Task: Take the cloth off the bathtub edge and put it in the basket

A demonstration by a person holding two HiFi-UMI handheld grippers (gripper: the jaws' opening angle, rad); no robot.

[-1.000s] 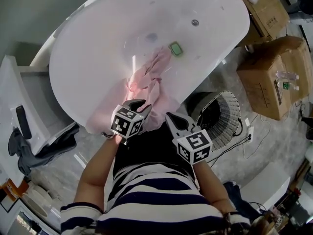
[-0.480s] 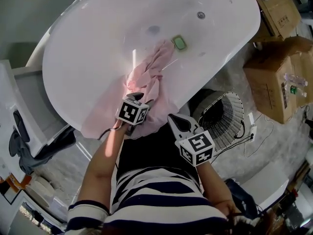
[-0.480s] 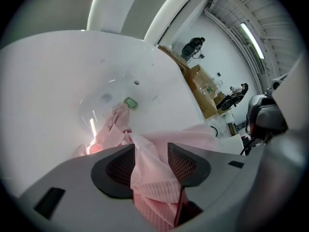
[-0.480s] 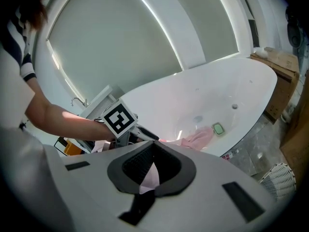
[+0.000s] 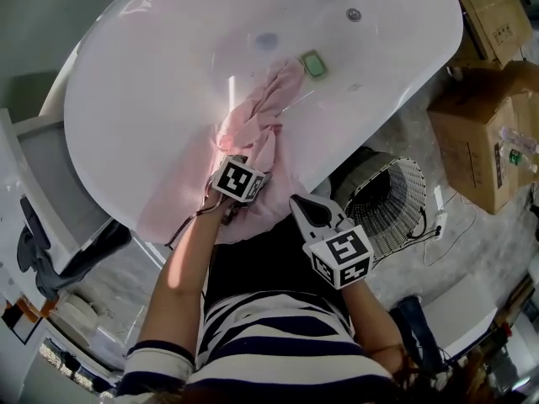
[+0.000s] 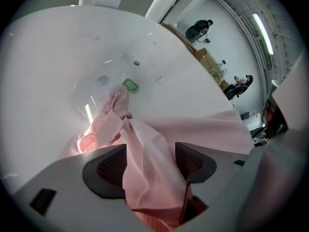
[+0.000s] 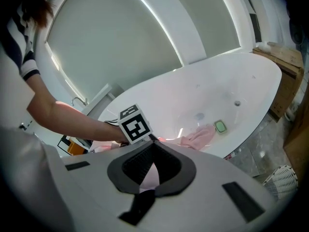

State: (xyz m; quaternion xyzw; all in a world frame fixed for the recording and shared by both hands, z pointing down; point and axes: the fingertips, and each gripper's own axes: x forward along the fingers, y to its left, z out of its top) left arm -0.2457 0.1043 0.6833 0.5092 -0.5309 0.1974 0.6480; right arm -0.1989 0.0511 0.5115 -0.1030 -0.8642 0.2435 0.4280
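Observation:
The pink cloth [image 5: 261, 124] hangs over the near rim of the white bathtub [image 5: 152, 82], running from inside the tub down the outer side. My left gripper [image 5: 236, 165] points steeply down onto it at the rim. Its jaws have just been opening and stand wide, with a raised fold of the cloth [image 6: 145, 144] between the pads [image 6: 110, 166]; they do not squeeze it. My right gripper [image 5: 297, 201] hovers just outside the rim, beside the left one, shut and empty [image 7: 153, 146]. The white wire basket [image 5: 392, 204] stands on the floor to the right of the tub.
A green soap-like block [image 5: 314, 63] lies inside the tub near the cloth's far end, and the drain [image 5: 354, 13] is beyond it. Cardboard boxes [image 5: 488, 133] stand right of the basket. A white cabinet with a dark garment [image 5: 50, 259] is at the left.
My left gripper has dropped and tipped down onto the cloth at the tub rim, and its jaws have spread wide. The right gripper has sunk a little and stayed shut.

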